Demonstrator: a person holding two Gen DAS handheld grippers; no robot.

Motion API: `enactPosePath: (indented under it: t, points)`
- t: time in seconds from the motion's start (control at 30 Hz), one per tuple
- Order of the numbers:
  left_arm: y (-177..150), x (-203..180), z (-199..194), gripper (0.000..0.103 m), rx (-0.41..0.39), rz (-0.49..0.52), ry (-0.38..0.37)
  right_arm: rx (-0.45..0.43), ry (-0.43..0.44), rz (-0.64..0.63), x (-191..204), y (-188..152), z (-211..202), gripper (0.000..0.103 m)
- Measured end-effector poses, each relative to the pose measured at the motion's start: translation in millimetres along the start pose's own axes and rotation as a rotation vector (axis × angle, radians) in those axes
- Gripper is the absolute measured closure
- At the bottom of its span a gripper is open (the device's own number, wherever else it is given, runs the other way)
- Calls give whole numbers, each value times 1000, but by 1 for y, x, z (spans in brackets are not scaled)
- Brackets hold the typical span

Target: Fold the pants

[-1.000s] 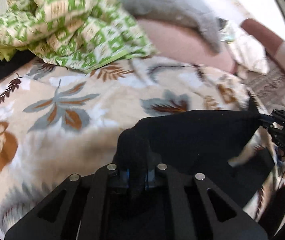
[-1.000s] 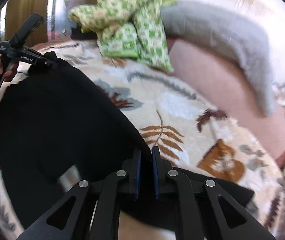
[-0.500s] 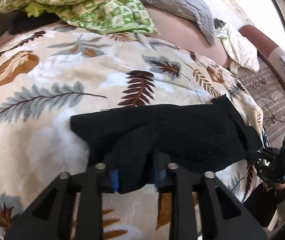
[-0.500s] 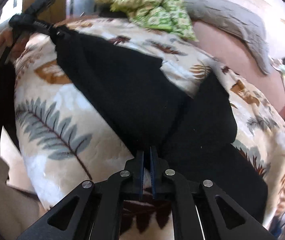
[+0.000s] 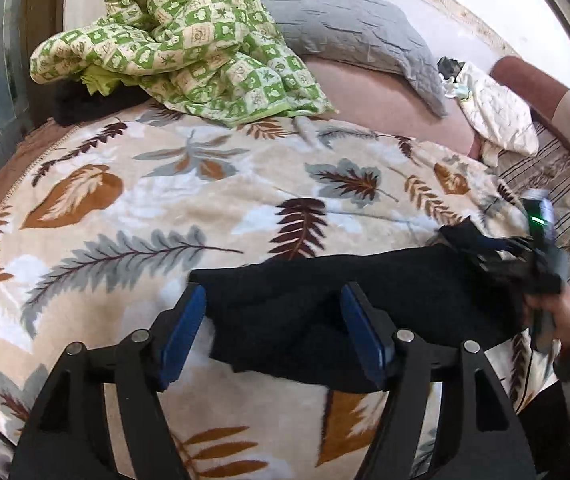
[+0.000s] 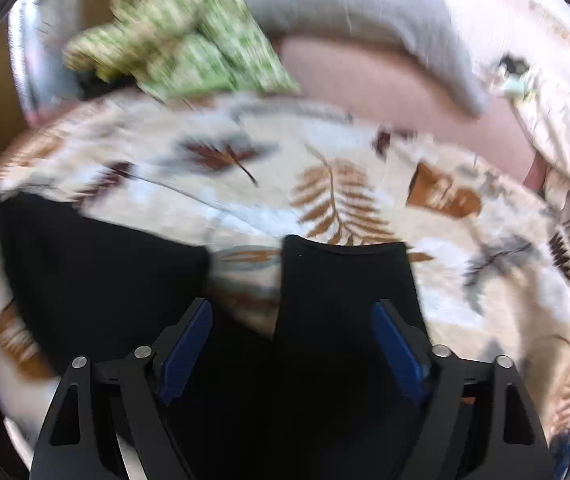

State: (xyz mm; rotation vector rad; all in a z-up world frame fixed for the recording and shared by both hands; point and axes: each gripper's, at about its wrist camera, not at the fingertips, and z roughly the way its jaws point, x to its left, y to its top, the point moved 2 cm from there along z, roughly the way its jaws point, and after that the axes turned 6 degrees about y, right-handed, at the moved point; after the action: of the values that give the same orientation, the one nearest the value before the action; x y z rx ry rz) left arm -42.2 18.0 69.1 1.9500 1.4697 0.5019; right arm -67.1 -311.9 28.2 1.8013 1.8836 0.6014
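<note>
The black pants (image 5: 365, 304) lie folded on the leaf-print blanket (image 5: 205, 200), near its front edge. My left gripper (image 5: 273, 308) is open, its blue pads on either side of the pants' left end, holding nothing. In the left wrist view the right gripper (image 5: 533, 264) hovers blurred at the pants' right end. In the right wrist view my right gripper (image 6: 291, 316) is open above the pants (image 6: 345, 300), where two black parts show with blanket (image 6: 325, 160) between them. That view is motion-blurred.
A crumpled green patterned quilt (image 5: 189, 44) lies at the back left, a grey pillow (image 5: 349, 32) behind it. A pink mattress (image 5: 385, 100) and a cream bundle (image 5: 497, 116) sit at the back right. A striped cover (image 5: 557, 200) runs along the right.
Both grippers were shut on the pants and carried them over and down onto the blanket. Now both have opened and let go; the pants rest folded.
</note>
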Motion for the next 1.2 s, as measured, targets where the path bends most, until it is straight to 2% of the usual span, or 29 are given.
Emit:
enactPosePath:
  t: [0.03, 0.07, 0.1, 0.13, 0.2, 0.27, 0.33, 0.4, 0.47, 0.57, 0.6, 0.63, 0.7, 0.77, 0.8, 0.83, 0.9, 0.97, 1.0, 1.13, 1.2]
  points:
    - [-1, 4, -1, 31, 3, -6, 7, 58, -27, 13, -5, 6, 26, 65]
    - [-1, 10, -1, 31, 5, -21, 14, 92, -44, 26, -9, 6, 38, 85]
    - [-1, 19, -2, 31, 4, -47, 20, 121, -52, 38, -17, 5, 49, 93]
    - [-2, 24, -3, 31, 2, -63, 22, 90, -32, 59, -25, 5, 46, 99]
    - [-2, 36, -3, 31, -4, -104, 17, 45, 0, 136, -45, -2, 22, 99]
    - [-4, 43, -2, 29, -8, -149, 0, -56, 36, 244, -69, -15, -26, 99]
    - [-5, 45, 1, 29, -10, -171, -18, -147, 3, 360, -99, -48, -84, 99]
    - [-5, 43, 6, 29, -4, -168, -17, -162, -30, 451, -121, -80, -114, 99]
    - [-5, 42, 9, 29, 1, -162, -12, -104, -75, 541, -144, -125, -128, 99]
    - [-3, 42, 13, 29, 14, -164, -15, 85, -101, 628, -159, -181, -105, 84]
    - [-2, 43, 14, 29, 20, -167, -13, 102, -108, 619, -157, -187, -103, 81]
    - [-2, 45, 14, 28, 27, -175, -19, 75, -145, 589, -151, -185, -112, 63]
    - [-1, 48, 14, 20, 31, -190, -37, 92, -214, 528, -138, -172, -125, 46]
    - [0, 51, 17, 19, 41, -203, -41, 38, -199, 454, -123, -153, -137, 45]
    - [0, 51, 20, 19, 52, -201, -39, 0, -163, 405, -106, -137, -144, 43]
    - [0, 50, 24, 19, 70, -196, -39, -28, -108, 370, -92, -123, -144, 40]
    - [-3, 45, 30, 19, 114, -178, -41, -67, 66, 310, -63, -93, -135, 38]
    - [-9, 40, 32, 19, 156, -153, -54, -87, 189, 262, -35, -68, -113, 38]
    - [-14, 37, 30, 19, 168, -135, -61, -95, 222, 239, -20, -54, -98, 38]
    - [-29, 35, 27, 19, 210, -99, -53, -26, 258, 157, 21, -9, -25, 38]
    - [-36, 33, 28, 19, 229, -102, -79, 3, 261, 138, 25, -2, -7, 38]
